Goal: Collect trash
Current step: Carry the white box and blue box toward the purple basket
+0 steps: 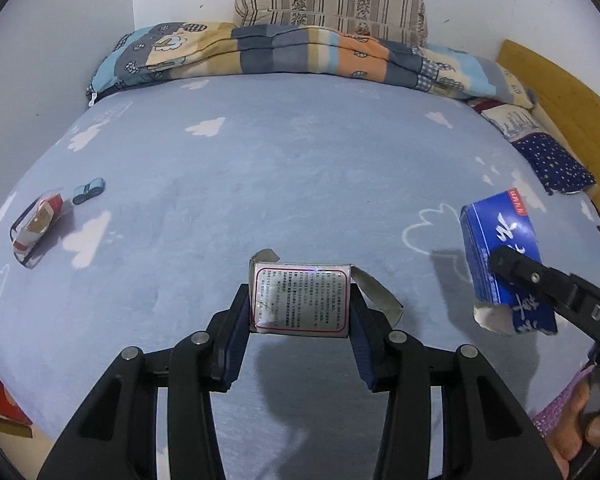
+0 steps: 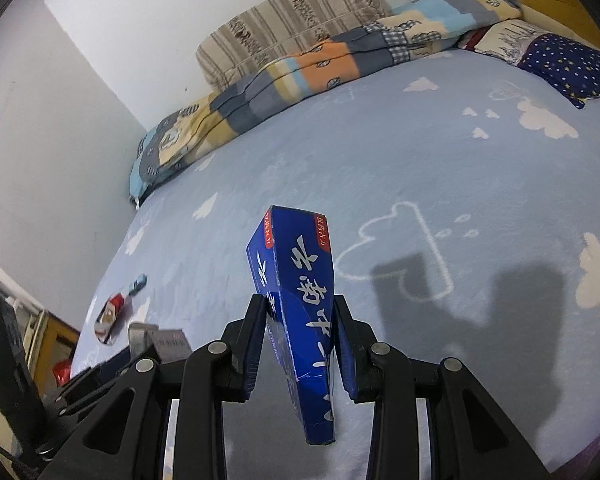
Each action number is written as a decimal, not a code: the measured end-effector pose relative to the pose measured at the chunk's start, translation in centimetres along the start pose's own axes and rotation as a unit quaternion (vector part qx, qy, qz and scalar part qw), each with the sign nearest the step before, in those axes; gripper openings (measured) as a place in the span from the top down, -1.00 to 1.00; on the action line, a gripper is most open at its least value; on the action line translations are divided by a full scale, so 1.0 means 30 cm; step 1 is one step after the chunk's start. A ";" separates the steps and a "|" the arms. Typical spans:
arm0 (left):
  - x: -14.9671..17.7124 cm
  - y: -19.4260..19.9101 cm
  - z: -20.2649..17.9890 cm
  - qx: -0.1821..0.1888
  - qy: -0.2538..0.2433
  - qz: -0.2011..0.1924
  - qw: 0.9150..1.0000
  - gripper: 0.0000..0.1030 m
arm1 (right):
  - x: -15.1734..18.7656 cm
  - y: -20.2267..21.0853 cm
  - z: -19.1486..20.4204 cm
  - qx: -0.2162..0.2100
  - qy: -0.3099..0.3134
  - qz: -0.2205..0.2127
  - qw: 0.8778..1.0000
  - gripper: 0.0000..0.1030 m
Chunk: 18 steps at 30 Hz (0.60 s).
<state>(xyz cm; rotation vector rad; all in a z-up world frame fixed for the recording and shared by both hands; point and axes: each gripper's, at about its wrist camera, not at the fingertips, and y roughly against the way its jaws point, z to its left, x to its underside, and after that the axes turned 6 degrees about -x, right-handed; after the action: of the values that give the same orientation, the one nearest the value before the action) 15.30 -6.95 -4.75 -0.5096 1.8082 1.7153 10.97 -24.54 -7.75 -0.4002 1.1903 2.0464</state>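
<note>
The left gripper (image 1: 300, 308) pinches a silver carton (image 1: 299, 298) with unreadable small print, while the right gripper (image 2: 300, 340) clamps a blue box (image 2: 298, 300) bearing white Chinese characters.

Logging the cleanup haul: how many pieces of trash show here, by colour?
Silver box, in the left gripper: 1
Blue box, in the right gripper: 1
Red-and-white wrapper, on the bed: 1
Small blue piece, on the bed: 1
Total: 4
</note>
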 end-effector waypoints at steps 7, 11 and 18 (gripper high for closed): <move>0.022 0.008 -0.028 -0.014 -0.014 -0.012 1.000 0.15 | 0.032 -0.017 0.016 -0.001 0.013 0.022 1.000 0.33; 0.025 0.061 -0.038 -0.016 -0.024 -0.035 0.999 0.15 | 0.045 0.016 0.043 -0.007 0.023 0.019 1.000 0.33; 0.041 0.164 -0.048 -0.031 -0.037 -0.082 0.995 0.15 | 0.070 0.129 0.094 0.000 0.054 -0.019 0.998 0.33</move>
<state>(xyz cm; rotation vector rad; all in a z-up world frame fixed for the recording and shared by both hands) 11.00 -7.75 -1.80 -0.5957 1.6176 1.6602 6.98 -22.45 -5.08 -0.5356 1.2375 2.0149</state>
